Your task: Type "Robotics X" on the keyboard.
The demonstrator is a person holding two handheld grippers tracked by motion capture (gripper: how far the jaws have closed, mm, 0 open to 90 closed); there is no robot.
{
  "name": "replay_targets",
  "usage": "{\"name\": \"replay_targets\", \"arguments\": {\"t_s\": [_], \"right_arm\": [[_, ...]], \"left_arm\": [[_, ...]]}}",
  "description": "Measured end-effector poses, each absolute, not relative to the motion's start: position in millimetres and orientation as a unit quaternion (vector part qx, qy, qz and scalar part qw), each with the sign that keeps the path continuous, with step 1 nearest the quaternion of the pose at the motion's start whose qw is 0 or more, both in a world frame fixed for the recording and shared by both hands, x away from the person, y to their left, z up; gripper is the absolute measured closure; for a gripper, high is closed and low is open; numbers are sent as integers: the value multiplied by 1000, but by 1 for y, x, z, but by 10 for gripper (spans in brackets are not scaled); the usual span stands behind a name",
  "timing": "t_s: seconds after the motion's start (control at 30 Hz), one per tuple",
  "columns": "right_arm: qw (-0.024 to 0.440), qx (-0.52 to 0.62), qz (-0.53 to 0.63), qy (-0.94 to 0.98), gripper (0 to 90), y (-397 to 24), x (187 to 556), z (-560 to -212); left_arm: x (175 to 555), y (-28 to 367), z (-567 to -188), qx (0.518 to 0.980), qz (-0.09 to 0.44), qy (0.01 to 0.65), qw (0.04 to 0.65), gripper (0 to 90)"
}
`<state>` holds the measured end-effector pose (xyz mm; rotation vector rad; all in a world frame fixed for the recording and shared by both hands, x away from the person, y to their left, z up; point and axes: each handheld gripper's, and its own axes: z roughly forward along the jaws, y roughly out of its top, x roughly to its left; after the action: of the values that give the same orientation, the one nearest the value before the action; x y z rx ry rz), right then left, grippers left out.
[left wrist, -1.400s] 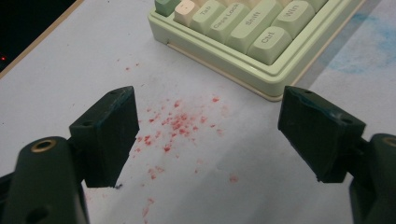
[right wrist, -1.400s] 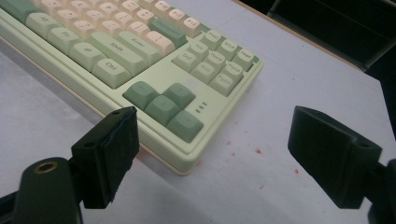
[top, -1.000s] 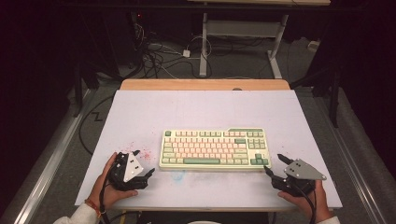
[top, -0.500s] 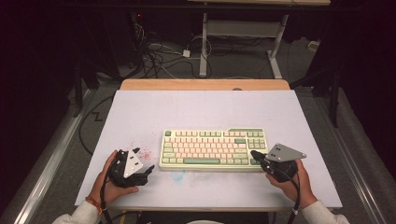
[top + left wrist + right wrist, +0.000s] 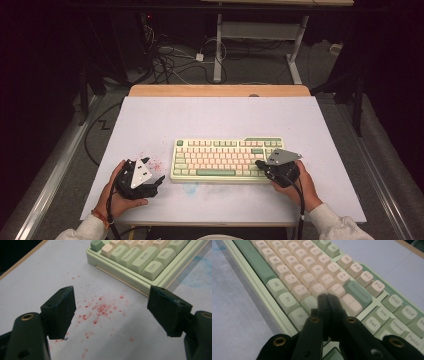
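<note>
A green and cream keyboard (image 5: 227, 157) lies near the front middle of the white table. My right gripper (image 5: 259, 163) is over the keyboard's right end, jaws pressed together with nothing between them; in the right gripper view its tips (image 5: 327, 298) hover above the keys (image 5: 310, 302) near the right shift. Its jaws have just been closing. My left gripper (image 5: 157, 181) rests on the table left of the keyboard, jaws wide open. In the left gripper view, the gripper (image 5: 111, 308) frames red specks (image 5: 100, 310), with the keyboard's corner (image 5: 150, 267) beyond.
A white mat (image 5: 215, 120) covers the table, with a wooden strip (image 5: 220, 90) along its far edge. Faint red and blue stains mark the mat near the front. Cables and desk legs (image 5: 218, 45) lie on the floor beyond.
My right gripper has moved left from the table's right side onto the keyboard's right end and its jaws have shut. The left gripper has stayed put.
</note>
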<state>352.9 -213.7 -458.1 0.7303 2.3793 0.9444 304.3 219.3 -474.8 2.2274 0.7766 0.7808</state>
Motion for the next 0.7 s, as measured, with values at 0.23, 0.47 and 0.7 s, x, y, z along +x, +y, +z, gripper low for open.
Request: {"name": "replay_targets", "arguments": {"t_s": [0.23, 0.47, 0.7], "right_arm": [[235, 266, 342, 870, 900, -214, 353, -463], [237, 270, 349, 865, 900, -215, 351, -466], [241, 271, 353, 863, 900, -215, 350, -467]], "left_arm": [[304, 220, -472, 847, 282, 294, 343, 283], [314, 220, -463, 850, 242, 302, 356, 679], [320, 212, -458, 859, 230, 295, 349, 855]]}}
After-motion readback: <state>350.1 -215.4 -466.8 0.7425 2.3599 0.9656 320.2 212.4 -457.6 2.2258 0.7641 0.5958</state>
